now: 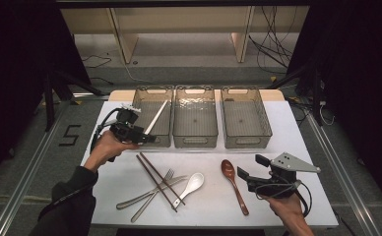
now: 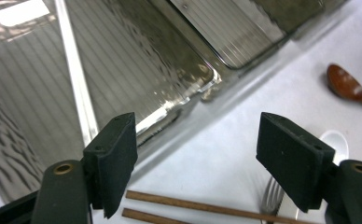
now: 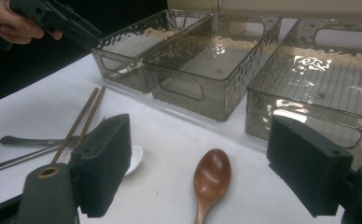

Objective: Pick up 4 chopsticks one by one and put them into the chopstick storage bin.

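Note:
My left gripper (image 1: 147, 139) hovers open at the front left corner of the left bin (image 1: 141, 98), nothing between its jaws (image 2: 200, 144). A pale stick (image 1: 157, 117) leans inside that bin, seen close up as a pale stick (image 2: 76, 79) in the left gripper view. My right gripper (image 1: 250, 165) stands open just right of a brown wooden spoon (image 1: 233, 184); in its own view the gripper (image 3: 202, 154) is empty, with the brown spoon (image 3: 211, 179) lying ahead of it. Brown chopsticks (image 1: 157, 179), a metal fork (image 1: 152, 196) and a white spoon (image 1: 191, 186) lie at the table's front.
Three clear grey bins stand in a row at the back: the middle bin (image 1: 195, 140) and right bin (image 1: 245, 142) hold nothing. A second metal utensil (image 1: 130, 200) crosses the fork. The white table (image 1: 302, 147) ends close behind the right hand.

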Demonstrator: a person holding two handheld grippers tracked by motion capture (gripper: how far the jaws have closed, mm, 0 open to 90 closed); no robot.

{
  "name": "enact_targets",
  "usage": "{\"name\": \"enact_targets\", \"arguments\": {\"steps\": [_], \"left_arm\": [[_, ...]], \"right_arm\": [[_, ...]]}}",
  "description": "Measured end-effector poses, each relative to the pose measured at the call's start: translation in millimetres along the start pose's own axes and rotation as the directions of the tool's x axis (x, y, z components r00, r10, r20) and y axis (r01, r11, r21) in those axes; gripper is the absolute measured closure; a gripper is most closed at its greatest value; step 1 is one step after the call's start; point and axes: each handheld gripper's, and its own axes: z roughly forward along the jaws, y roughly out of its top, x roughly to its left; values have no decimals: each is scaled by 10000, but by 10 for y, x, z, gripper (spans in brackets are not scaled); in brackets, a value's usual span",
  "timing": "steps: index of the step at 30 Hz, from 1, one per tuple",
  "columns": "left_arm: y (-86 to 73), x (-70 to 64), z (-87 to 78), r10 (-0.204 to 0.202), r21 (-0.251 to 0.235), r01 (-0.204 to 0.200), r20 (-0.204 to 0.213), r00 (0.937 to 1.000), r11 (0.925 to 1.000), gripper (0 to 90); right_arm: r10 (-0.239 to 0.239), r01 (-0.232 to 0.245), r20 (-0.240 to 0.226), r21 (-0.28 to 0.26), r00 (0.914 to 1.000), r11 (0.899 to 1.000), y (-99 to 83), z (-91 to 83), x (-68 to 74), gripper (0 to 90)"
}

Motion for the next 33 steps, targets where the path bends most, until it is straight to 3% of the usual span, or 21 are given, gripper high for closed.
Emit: {"name": "enact_targets", "arguments": {"steps": [9, 16, 28, 29, 33], "left_arm": [[-104, -133, 26, 990, 470, -997, 180, 9949, 9939, 279], [-195, -187, 107, 1785, 1115, -1812, 339, 9834, 9771, 276], [-352, -236, 206, 2342, 1660, -2420, 651, 9700, 9560, 273], [-360, -234, 207, 2525, 1783, -2606, 672, 9653, 9488, 274], [-410, -251, 228, 2763, 1885, -2857, 749, 9581, 9396, 283]], "right_arm": [[-23, 23, -10, -6, 10000, 10000, 0, 1, 1, 230], [-18, 18, -4, -3, 10000, 10000, 0, -1, -1, 230], [14, -14, -16, -3, 10000, 10000, -5, -4, -14, 230], [14, -14, -19, 0, 10000, 10000, -6, -3, -15, 230], [-4, 4, -18, -2, 10000, 10000, -8, -4, -18, 230]]}}
